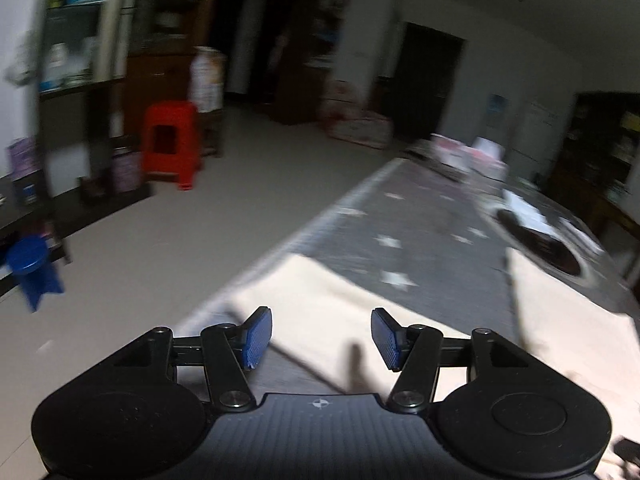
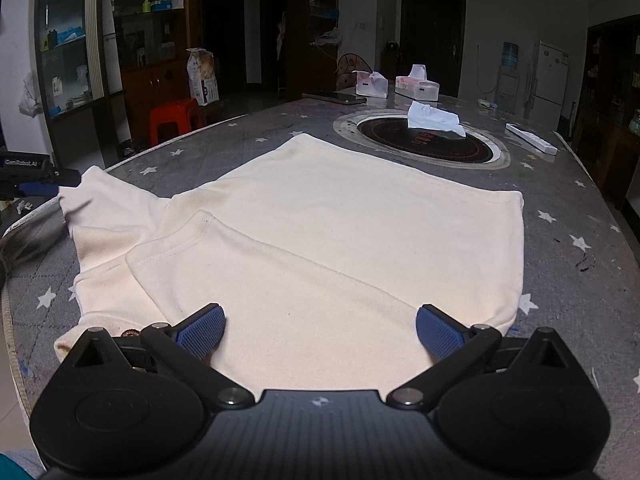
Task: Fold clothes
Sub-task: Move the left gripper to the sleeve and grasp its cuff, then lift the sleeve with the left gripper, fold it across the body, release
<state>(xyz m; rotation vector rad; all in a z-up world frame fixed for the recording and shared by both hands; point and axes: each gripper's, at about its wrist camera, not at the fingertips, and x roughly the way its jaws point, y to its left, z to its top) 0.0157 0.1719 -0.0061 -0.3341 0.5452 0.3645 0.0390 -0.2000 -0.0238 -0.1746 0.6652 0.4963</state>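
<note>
A cream shirt [image 2: 340,216] lies flat on the grey star-patterned tablecloth [image 2: 568,216]. One sleeve [image 2: 248,260] is folded across the body, and the other sleeve [image 2: 104,200] sticks out to the left. My right gripper [image 2: 320,332] hovers over the shirt's near edge, its jaws wide open with nothing between them. In the blurred left wrist view, my left gripper [image 1: 320,332] is open over a cream piece of the shirt [image 1: 328,300] near the table's edge, gripping nothing. In the right wrist view the left gripper [image 2: 38,188] sits just beyond that left sleeve's end.
A round hob plate [image 2: 424,142] is set into the table behind the shirt, with a crumpled tissue [image 2: 434,118] on it. Tissue boxes [image 2: 416,86], a phone [image 2: 336,98] and a white bar [image 2: 530,139] lie further back. A red stool [image 2: 176,118] stands beyond the table's left edge.
</note>
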